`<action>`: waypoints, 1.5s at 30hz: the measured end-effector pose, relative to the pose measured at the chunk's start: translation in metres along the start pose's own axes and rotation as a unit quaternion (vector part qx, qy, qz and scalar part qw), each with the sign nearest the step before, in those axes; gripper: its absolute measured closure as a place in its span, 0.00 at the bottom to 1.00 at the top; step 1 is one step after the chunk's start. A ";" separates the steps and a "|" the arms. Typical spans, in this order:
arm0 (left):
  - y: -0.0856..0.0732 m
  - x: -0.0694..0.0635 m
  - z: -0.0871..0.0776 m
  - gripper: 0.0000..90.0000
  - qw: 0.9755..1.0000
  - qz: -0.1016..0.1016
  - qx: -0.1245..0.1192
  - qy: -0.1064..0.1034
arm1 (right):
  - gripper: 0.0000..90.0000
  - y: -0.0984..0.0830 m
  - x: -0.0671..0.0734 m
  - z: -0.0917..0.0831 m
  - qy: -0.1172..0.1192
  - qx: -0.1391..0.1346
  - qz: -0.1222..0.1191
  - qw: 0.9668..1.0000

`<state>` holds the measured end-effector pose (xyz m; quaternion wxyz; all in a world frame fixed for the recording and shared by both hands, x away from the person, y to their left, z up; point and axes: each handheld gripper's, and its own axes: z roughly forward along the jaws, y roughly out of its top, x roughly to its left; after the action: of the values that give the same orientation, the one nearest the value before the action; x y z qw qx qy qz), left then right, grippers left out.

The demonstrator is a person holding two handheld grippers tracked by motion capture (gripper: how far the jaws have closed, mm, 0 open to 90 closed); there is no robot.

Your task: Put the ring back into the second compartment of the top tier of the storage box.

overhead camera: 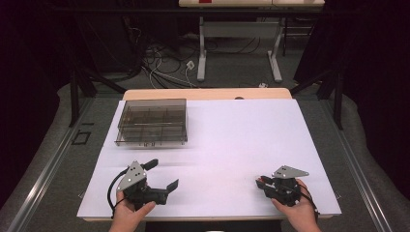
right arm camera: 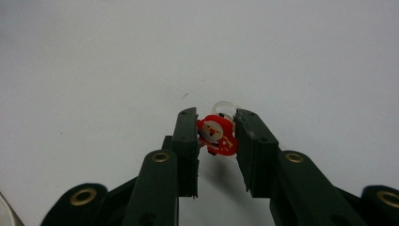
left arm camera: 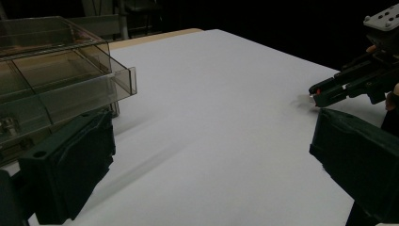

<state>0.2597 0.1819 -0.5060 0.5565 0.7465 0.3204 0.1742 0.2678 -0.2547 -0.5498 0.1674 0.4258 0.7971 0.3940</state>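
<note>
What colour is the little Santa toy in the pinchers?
Mostly red, with a white face and a clear loop on top. The Santa charm shows best in the right gripper view, between the right gripper's jaws.

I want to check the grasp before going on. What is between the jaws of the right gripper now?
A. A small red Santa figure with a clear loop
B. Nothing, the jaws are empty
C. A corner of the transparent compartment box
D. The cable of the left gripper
A: in the right gripper view, the right gripper has its jaws closed on a small red Santa figure, above the white table.
</note>
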 end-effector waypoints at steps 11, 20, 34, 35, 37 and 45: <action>0.000 0.000 0.000 0.00 1.000 0.001 0.000 0.000 | 0.78 0.002 0.000 -0.004 -0.002 -0.016 0.004 1.000; 0.000 0.001 -0.001 0.00 1.000 0.001 0.001 0.000 | 0.78 0.003 0.000 -0.007 -0.002 -0.032 0.005 0.999; 0.000 0.001 -0.001 0.00 1.000 0.000 0.001 0.001 | 0.78 0.005 -0.001 -0.013 -0.004 -0.051 0.005 0.999; 0.000 0.001 -0.001 0.00 1.000 0.000 0.001 0.001 | 0.78 0.005 -0.001 -0.013 -0.004 -0.051 0.005 0.999; 0.000 0.001 -0.001 0.00 1.000 0.000 0.001 0.001 | 0.78 0.005 -0.001 -0.013 -0.005 -0.056 0.008 0.998; -0.001 0.001 -0.002 0.00 1.000 -0.003 -0.003 0.004 | 0.78 0.007 0.000 -0.019 -0.003 -0.062 0.003 0.998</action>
<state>0.2594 0.1839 -0.5061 0.5581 0.7433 0.3238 0.1765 0.2608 -0.2616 -0.5326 0.1946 0.4182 0.7694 0.4420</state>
